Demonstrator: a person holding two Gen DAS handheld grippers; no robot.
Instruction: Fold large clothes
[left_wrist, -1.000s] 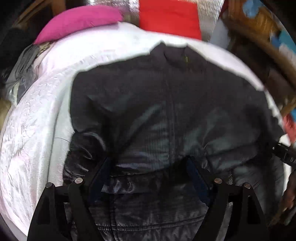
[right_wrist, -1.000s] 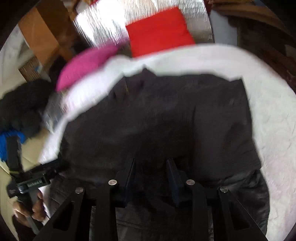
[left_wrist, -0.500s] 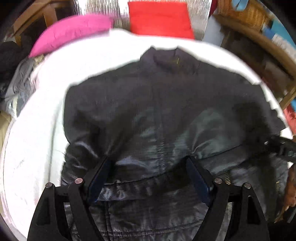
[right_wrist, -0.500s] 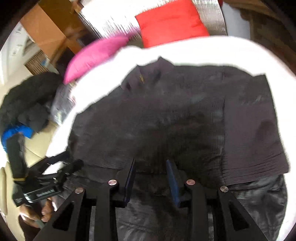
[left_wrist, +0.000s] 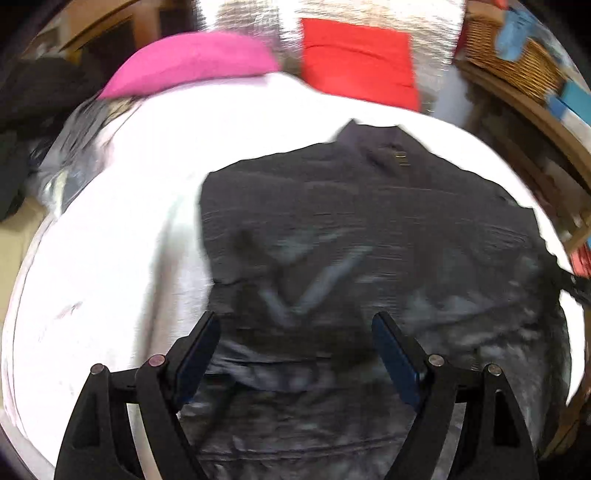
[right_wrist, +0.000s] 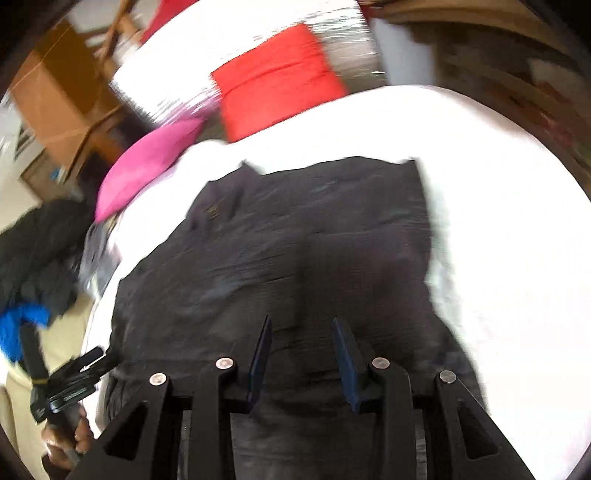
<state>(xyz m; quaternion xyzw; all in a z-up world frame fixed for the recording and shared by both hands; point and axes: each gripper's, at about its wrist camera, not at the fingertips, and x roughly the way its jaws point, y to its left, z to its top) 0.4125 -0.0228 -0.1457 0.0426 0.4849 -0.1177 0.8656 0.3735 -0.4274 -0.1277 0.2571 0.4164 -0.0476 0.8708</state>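
A large black jacket (left_wrist: 351, 236) lies spread on a white bed cover (left_wrist: 110, 258), collar at the far end, sleeves folded in. It also shows in the right wrist view (right_wrist: 295, 251). My left gripper (left_wrist: 291, 325) hovers open and empty above the jacket's lower part, jaws wide apart. My right gripper (right_wrist: 301, 325) hovers open and empty above the jacket's lower middle, jaws a smaller way apart. The left gripper also shows at the lower left of the right wrist view (right_wrist: 92, 360), held in a hand.
A pink pillow (left_wrist: 192, 62) and a red pillow (left_wrist: 358, 59) lie at the bed's head against a silver panel (right_wrist: 236, 44). Dark clothes (right_wrist: 37, 251) are piled left of the bed. A wicker basket (left_wrist: 517, 62) and wooden shelves stand at the right.
Both grippers have risen and pulled back from the jacket, tilting; the jacket now looks smaller and farther. Jaw openings are unchanged. The jacket has not moved.
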